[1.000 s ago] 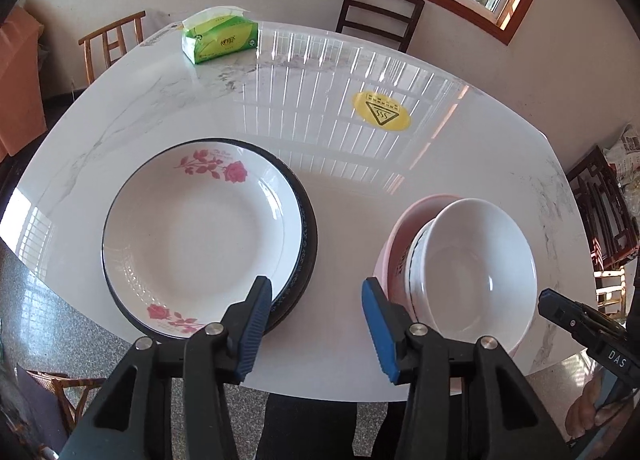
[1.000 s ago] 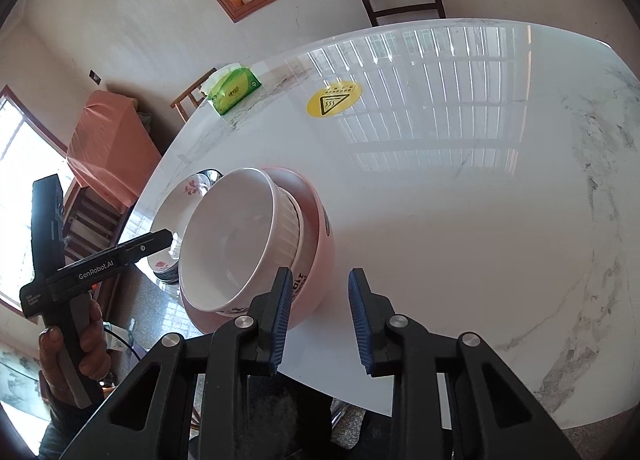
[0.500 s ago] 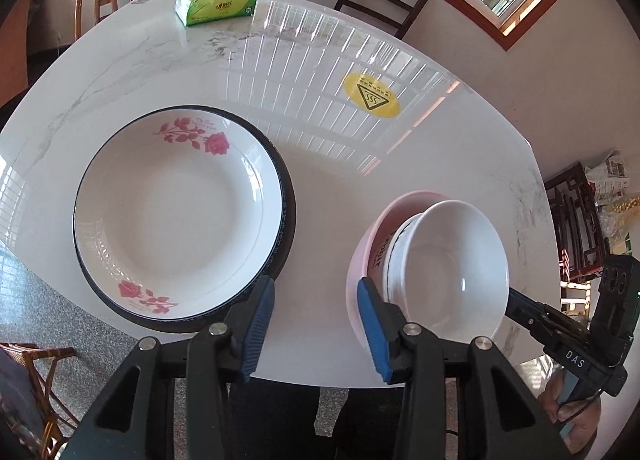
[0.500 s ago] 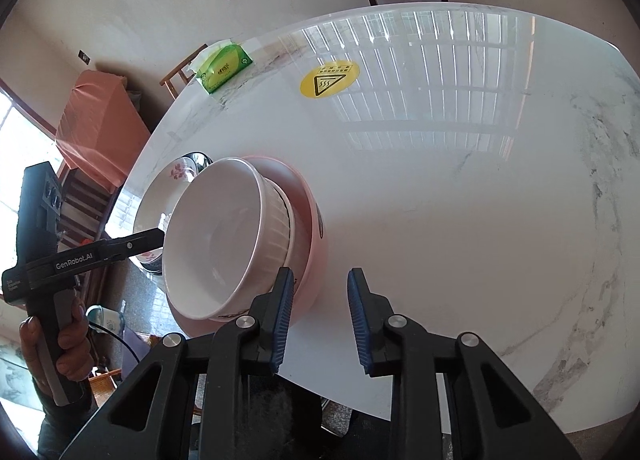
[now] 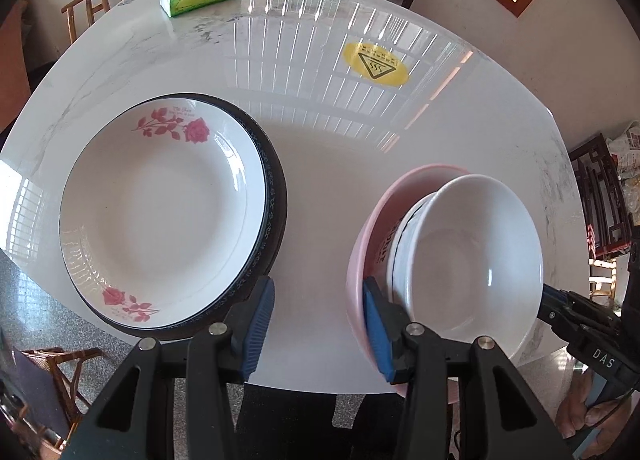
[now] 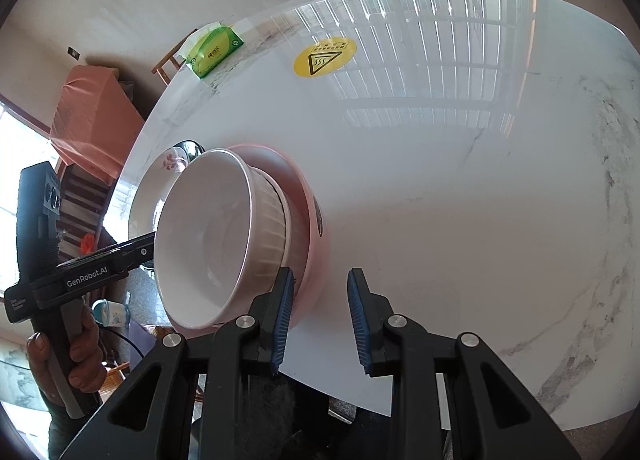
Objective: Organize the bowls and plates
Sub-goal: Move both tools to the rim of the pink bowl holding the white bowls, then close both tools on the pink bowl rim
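Left wrist, claw (image 5: 318,330) nearer pink bowl (image 5: 370,228), open

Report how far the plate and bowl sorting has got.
Looks nearly done: rose plate sits stacked on the dark-rimmed plate; white bowl nests in the pink bowl. In hand: nothing; left gripper and right gripper hold open jaws. Left: possibly nothing.

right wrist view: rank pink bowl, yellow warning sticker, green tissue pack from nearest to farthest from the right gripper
From the right gripper:
1. Pink bowl, just ahead-left at the near table edge, holding the white bowl.
2. Yellow warning sticker, mid-table, straight ahead.
3. Green tissue pack, far-left edge.
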{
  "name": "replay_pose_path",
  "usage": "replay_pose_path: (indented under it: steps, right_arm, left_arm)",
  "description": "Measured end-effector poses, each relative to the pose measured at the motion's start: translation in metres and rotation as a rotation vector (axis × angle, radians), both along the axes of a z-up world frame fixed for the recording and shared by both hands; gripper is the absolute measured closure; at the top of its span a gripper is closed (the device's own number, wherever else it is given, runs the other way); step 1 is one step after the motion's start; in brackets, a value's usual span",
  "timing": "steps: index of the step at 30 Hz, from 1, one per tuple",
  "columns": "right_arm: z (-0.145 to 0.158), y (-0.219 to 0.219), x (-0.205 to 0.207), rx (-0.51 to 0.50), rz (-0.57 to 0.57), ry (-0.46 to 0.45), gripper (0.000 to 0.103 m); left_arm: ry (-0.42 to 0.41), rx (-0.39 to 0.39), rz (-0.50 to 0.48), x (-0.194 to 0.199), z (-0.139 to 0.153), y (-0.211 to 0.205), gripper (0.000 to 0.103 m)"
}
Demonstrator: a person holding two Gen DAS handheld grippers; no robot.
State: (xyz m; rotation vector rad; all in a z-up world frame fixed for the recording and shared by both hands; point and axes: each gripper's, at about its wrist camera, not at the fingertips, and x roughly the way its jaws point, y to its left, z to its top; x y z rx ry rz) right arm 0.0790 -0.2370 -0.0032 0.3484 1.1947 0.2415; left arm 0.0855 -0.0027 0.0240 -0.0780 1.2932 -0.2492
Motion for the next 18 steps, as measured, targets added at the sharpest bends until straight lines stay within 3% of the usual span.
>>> replay_pose_path:
  steps: [5,11,16,18]
  right_arm:
    - [-0.001,0.006,0.009,-0.048,0.007,0.029,0.077]
    - [0.002,0.013,0.012,-0.144,0.042,0.061,0.073]
    - [0.002,0.02,0.019,-0.209,0.068,0.094,0.071]
    - [0.0,0.02,0.02,-0.228,0.084,0.097,0.067]
  left_arm:
    - [-0.028,0.105,-0.038,-0.002,0.001,-0.014,0.057]
    - [-0.007,0.116,-0.057,0.0,0.001,-0.016,0.056]
    - [0.01,0.075,0.025,0.003,-0.002,-0.012,0.056]
    - [0.009,0.085,0.001,0.003,-0.001,-0.014,0.056]
